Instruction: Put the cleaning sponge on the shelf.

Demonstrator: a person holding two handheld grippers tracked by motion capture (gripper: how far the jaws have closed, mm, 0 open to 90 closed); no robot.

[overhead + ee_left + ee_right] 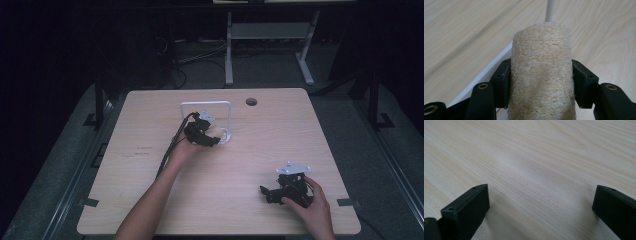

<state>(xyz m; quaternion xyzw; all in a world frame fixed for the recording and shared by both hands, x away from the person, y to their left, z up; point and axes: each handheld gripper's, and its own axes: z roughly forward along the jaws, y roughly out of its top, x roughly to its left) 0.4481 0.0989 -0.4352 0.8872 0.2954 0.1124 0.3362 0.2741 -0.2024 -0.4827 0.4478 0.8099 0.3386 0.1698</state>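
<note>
We see the left tool (pixel 541 82) clamped on a pale, fibrous loofah roll (pixel 541 75), its two black pads pressing the roll's sides. The roll stands up between them, just over the tabletop (pixel 150 200), beside the base of a white wire rack (pixel 206 105) whose thin white post rises right behind it. In the high view that tool (pixel 212 138) sits at the rack's foot, near the tabletop's middle. Our right tool (pixel 541 202) rests well apart near the front right corner, its jaws wide with only bare wood between them.
</note>
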